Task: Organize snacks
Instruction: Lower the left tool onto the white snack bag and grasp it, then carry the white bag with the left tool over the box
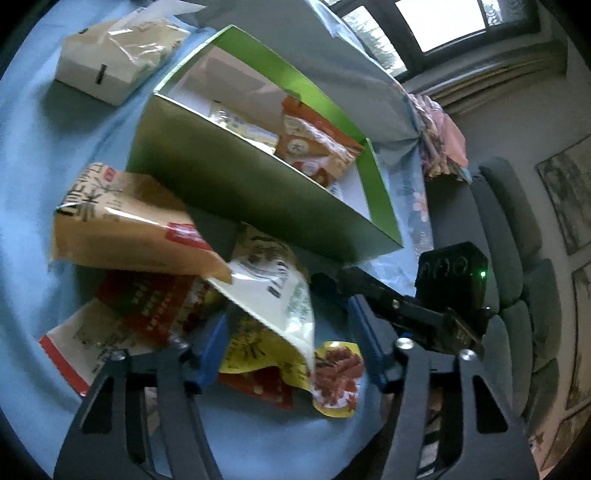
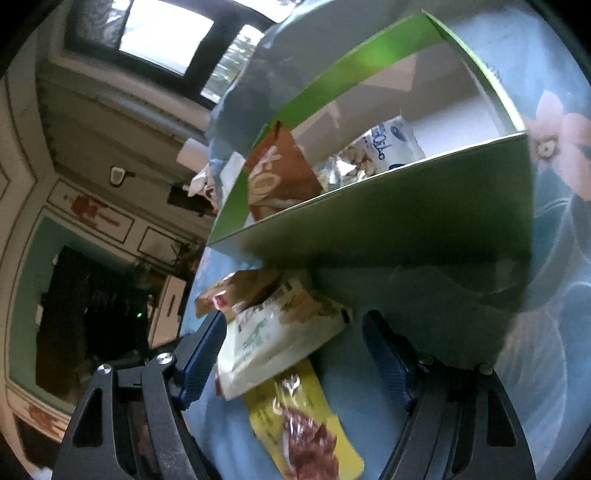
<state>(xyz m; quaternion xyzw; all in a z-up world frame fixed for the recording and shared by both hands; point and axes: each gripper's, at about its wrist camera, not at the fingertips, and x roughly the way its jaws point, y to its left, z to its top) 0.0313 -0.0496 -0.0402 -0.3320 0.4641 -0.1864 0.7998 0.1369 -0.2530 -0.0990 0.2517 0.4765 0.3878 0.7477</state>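
- Green box [image 1: 236, 199]: flat-walled card, green outside and white inside, open at the top; it stands on the surface beside the loose snacks.
- Inside the box: an orange packet [image 1: 314, 147] leaning on a wall, and a white-and-blue crinkled bag [image 2: 388, 144]; its lettering is too distorted to read.
- Loose snacks in a heap just in front of the box: tan packet [image 1: 125, 221], white-and-green packet [image 1: 273, 288], yellow packet [image 1: 332, 380] with a window showing red pieces, and a red packet [image 1: 155, 299]. All are glossy film; the print is blurred and unreadable.
- Left claw [image 1: 288, 339]: blue ribbed pads apart, the white-and-green packet between them; contact with the pads cannot be told.
- Right claw [image 2: 295, 354]: pads wide apart, straddling the same packet, not pressing it.
- White tissue box [image 1: 99, 70]: a soft-edged block, well apart from the heap.
- Surface [image 1: 33, 177]: covered in a pale blue cloth with a pink flower print.
- Room: grey sofa [image 1: 517, 258], dark-framed window [image 1: 443, 26], framed pictures on the wall.
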